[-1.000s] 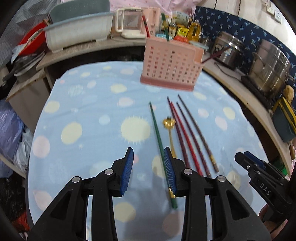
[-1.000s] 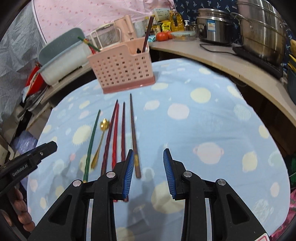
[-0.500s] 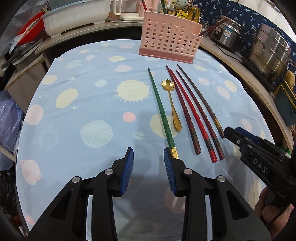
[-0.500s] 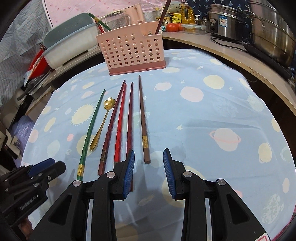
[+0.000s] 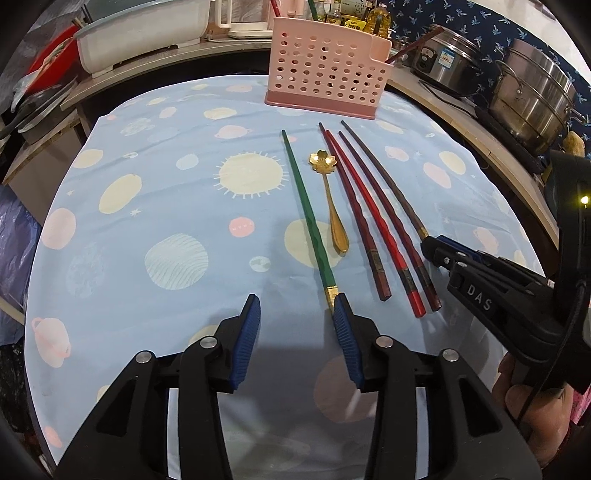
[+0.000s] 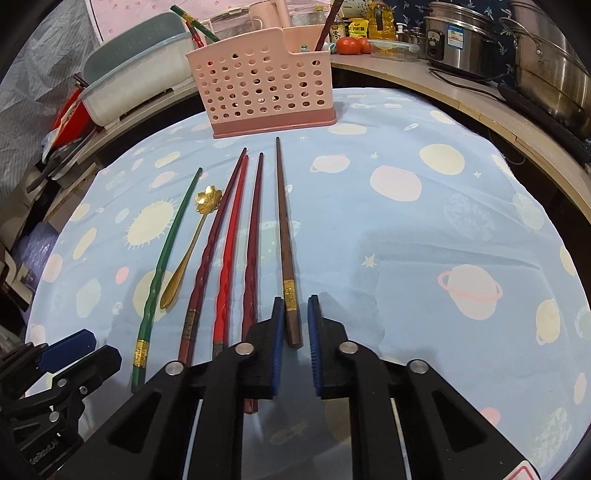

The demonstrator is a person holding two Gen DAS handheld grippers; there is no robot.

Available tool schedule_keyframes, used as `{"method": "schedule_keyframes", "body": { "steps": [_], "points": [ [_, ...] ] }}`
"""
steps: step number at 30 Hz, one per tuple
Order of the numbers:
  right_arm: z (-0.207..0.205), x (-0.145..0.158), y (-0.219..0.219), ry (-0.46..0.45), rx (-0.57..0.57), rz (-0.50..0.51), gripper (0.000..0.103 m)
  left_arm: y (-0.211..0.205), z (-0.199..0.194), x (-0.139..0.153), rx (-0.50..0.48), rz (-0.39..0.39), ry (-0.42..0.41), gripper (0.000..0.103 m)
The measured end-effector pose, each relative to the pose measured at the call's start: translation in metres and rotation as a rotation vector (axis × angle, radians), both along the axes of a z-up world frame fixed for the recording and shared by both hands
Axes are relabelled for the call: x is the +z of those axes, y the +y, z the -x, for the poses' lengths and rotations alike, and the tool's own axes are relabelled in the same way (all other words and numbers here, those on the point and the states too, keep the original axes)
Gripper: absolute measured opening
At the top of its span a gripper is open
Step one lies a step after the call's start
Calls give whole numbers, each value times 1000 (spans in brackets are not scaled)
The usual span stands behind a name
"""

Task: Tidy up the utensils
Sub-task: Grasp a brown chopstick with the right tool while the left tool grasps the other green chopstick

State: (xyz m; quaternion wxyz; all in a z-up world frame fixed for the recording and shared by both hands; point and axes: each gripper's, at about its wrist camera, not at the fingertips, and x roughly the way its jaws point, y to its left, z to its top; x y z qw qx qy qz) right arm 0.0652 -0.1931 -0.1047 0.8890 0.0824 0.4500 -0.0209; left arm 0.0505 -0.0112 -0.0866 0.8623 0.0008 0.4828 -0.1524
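Several chopsticks and a gold spoon (image 5: 328, 192) lie side by side on the planet-print cloth (image 5: 166, 206), in front of the pink perforated holder (image 5: 325, 74). My right gripper (image 6: 296, 301) is shut on the near end of the brown chopstick (image 6: 284, 229), the rightmost one. Beside it lie two dark red chopsticks and a bright red chopstick (image 6: 231, 258). My left gripper (image 5: 295, 301) hovers low over the cloth with its jaws opening and nothing between them. The gold-banded end of the green chopstick (image 5: 306, 210) lies just at its right fingertip (image 5: 341, 306).
The pink holder (image 6: 266, 85) holds a few chopsticks that stick out at the top. Behind the table a curved counter carries steel pots (image 5: 532, 96), a white basin (image 5: 140, 33), bottles and tomatoes (image 6: 349, 44). A hand (image 5: 532, 398) holds the right gripper.
Both grippers have sunk towards the cloth and drawn back to the chopsticks' near ends. The right jaws have shut around the brown chopstick's end. The left jaws stand slightly wider.
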Motion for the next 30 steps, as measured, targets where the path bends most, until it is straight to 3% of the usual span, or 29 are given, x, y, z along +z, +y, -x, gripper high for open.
{"method": "schedule_keyframes", "body": {
  "steps": [19, 21, 24, 27, 30],
  "points": [
    [29, 0, -6, 9, -16, -31, 7, -16, -1, -12, -32, -27, 7, 35],
    [31, 0, -6, 9, -15, -30, 7, -16, -1, -13, -32, -29, 5, 32],
    [33, 0, -6, 9, -15, -33, 7, -14, 0, -13, -33, -26, 5, 17],
    [35, 0, -5, 9, -14, -36, 7, -12, 0, -13, -34, -11, 10, 9],
    [39, 1, -5, 9, -13, -39, 7, -8, 1, -13, -35, 12, 18, 8]
  ]
}}
